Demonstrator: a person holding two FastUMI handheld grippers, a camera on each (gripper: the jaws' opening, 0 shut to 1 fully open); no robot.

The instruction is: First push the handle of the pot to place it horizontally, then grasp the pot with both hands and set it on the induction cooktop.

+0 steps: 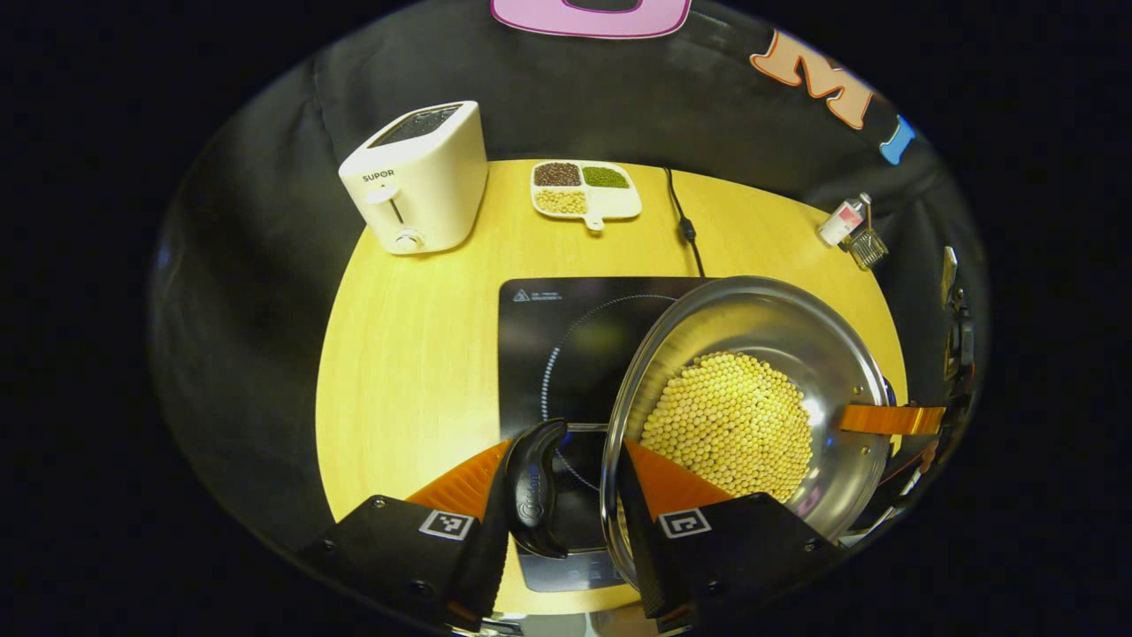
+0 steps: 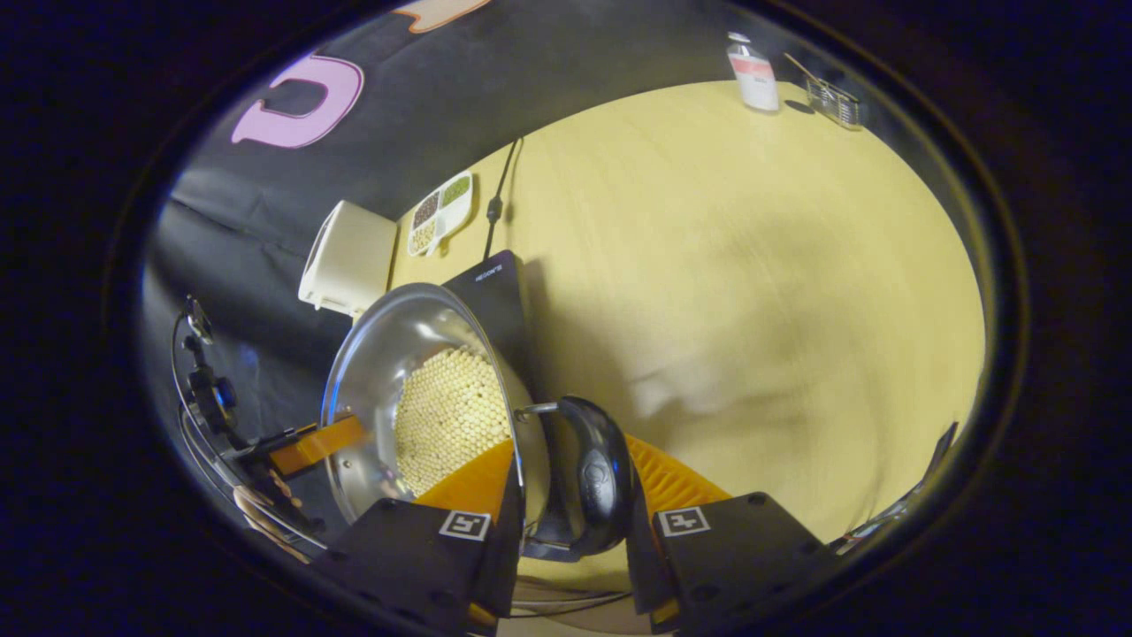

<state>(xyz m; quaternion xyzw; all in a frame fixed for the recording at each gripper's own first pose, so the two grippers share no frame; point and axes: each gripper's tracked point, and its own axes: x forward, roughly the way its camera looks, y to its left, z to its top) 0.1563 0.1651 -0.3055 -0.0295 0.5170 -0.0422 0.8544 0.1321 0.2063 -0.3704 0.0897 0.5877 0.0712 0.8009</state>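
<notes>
Left gripper view: toaster [image 1: 416, 177] and bean tray [image 1: 585, 188] behind cooktop [image 1: 566, 341].

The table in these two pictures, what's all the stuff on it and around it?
Table: one, light wood, round, under everything.
Induction cooktop: one, black, middle of the table.
Pot: one, shiny steel with pale round beans inside, held over the cooktop's right part.
Pot handles: two, black, one on each side of the pot.
Toaster: one, cream, back left.
Divided dish: one, white, with dark, green and pale beans, beside the toaster.
Cable: one, black, behind the cooktop.
Small bottle: one, white, far table edge.
Clear container: one, beside the bottle.
Left hand-held gripper: one, shut on a pot handle.
Right hand-held gripper: one, shut on the other handle.
</notes>
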